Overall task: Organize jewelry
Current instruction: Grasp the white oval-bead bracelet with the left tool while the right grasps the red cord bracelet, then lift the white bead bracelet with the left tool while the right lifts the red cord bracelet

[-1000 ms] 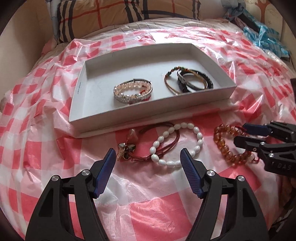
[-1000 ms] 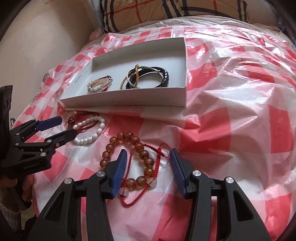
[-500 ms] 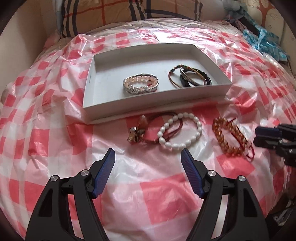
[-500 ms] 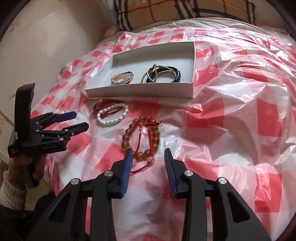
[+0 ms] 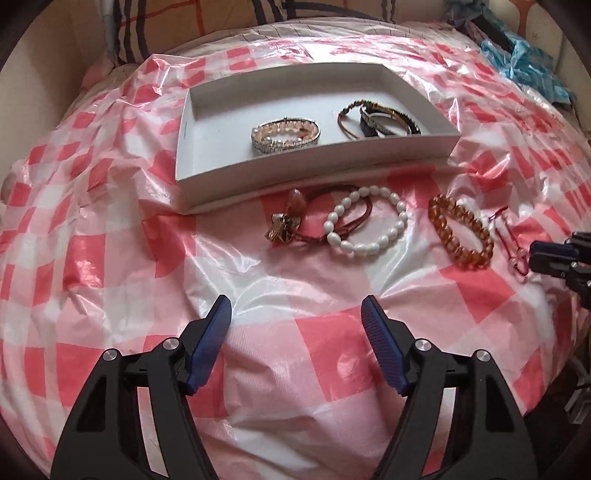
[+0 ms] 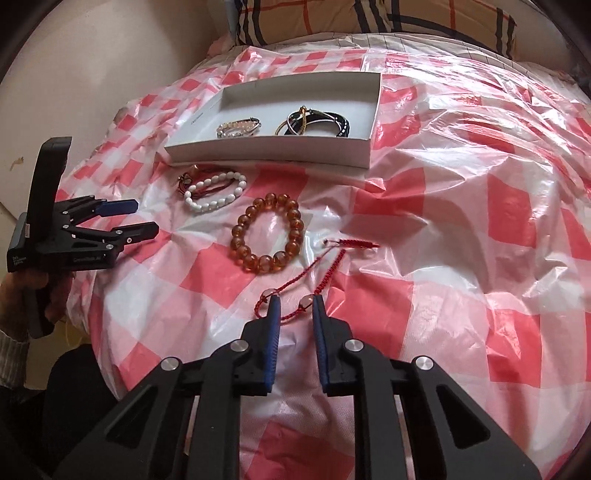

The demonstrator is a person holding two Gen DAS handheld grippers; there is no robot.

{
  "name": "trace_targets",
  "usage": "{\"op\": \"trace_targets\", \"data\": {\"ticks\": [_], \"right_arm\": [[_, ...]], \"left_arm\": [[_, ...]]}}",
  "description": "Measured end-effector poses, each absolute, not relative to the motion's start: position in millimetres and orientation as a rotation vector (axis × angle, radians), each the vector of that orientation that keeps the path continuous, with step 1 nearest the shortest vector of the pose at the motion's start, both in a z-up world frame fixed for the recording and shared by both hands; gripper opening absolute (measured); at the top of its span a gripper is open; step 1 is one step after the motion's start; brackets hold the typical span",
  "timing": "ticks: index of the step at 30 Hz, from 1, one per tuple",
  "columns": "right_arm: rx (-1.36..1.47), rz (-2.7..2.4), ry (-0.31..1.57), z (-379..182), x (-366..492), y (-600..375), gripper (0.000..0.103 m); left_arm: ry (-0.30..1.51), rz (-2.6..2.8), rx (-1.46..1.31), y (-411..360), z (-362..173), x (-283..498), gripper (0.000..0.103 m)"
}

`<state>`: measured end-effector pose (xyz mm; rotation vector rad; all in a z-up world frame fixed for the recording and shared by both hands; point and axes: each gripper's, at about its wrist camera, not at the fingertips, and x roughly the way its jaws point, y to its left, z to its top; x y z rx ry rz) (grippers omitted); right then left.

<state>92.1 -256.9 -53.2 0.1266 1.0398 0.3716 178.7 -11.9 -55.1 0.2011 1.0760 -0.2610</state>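
A white tray (image 5: 192,122) (image 6: 229,94) holds a pink bead bracelet (image 5: 286,134) and a few dark and gold bangles (image 5: 376,118). In front of it lie a white bead bracelet (image 5: 365,225) (image 6: 216,192) over a brown cord bracelet with charms (image 5: 286,225), an amber bead bracelet (image 5: 461,230) (image 6: 267,232) and a red string bracelet (image 6: 317,273). My left gripper (image 5: 295,317) is open and empty, short of the white beads. My right gripper (image 6: 295,306) is narrowly open, its fingertips (image 6: 274,306) straddling the near end of the red string.
Everything rests on a crinkled red-and-white checked plastic sheet (image 5: 332,332) over a bed. A plaid pillow (image 6: 369,18) lies at the far end. Blue plastic bags (image 5: 524,62) sit at the far right. A wall (image 6: 92,55) is on the left.
Both grippers have pulled back from the jewelry. The right jaws have narrowed, and the red string bracelet has been dragged out of the amber bracelet toward me.
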Motion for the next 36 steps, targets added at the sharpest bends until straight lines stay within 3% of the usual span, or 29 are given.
{"op": "trace_targets", "data": {"ticks": [2, 7, 12, 18, 22, 24, 27, 28, 30, 31, 33, 36], "right_arm": [[0.143, 0.354, 1.026, -53.6, 97.4, -256.8, 0.032], [0.16, 0.33, 1.055, -72.8, 110.8, -249.9, 0.034], [0.142, 0.337, 1.062, -73.1, 99.9, -251.6, 0.034], [0.127, 0.361, 1.067, -67.4, 90.7, -249.6, 0.034], [0.217, 0.344, 1.059, -70.6, 93.3, -259.0, 0.039], [0.227, 0.33, 1.051, -73.1, 94.4, -258.0, 0.039], [0.144, 0.315, 1.03, -72.9, 92.8, -244.8, 0.039], [0.11, 0.313, 1.021, -72.2, 91.2, -240.9, 0.039], [0.079, 0.324, 1.017, -69.8, 87.8, -238.6, 0.026], [0.086, 0.336, 1.02, -67.9, 85.8, -240.4, 0.021], [0.1, 0.344, 1.015, -63.1, 80.3, -245.9, 0.011], [0.121, 0.359, 0.991, -51.7, 69.0, -251.9, 0.008]], "left_arm": [[1.052, -0.247, 0.167, -18.1, -51.7, 187.2, 0.07], [1.047, -0.121, 0.191, -36.9, -76.7, 219.8, 0.07], [1.081, -0.165, 0.285, -30.5, -81.4, 202.5, 0.046], [1.108, -0.376, 0.291, -5.1, -57.9, 165.6, 0.039], [1.086, -0.363, 0.227, 5.5, -47.3, 162.7, 0.041], [1.076, -0.333, 0.2, 4.7, -51.9, 166.4, 0.054], [1.05, -0.311, 0.216, -7.7, -65.1, 167.3, 0.056], [1.045, -0.306, 0.241, -14.5, -70.6, 167.1, 0.055], [1.047, -0.316, 0.283, -26.6, -75.8, 162.6, 0.019], [1.047, -0.336, 0.281, -30.2, -73.6, 159.4, 0.012], [1.042, -0.379, 0.283, -34.0, -66.0, 151.3, 0.007], [1.031, -0.433, 0.248, -28.9, -48.6, 138.6, 0.007]]}}
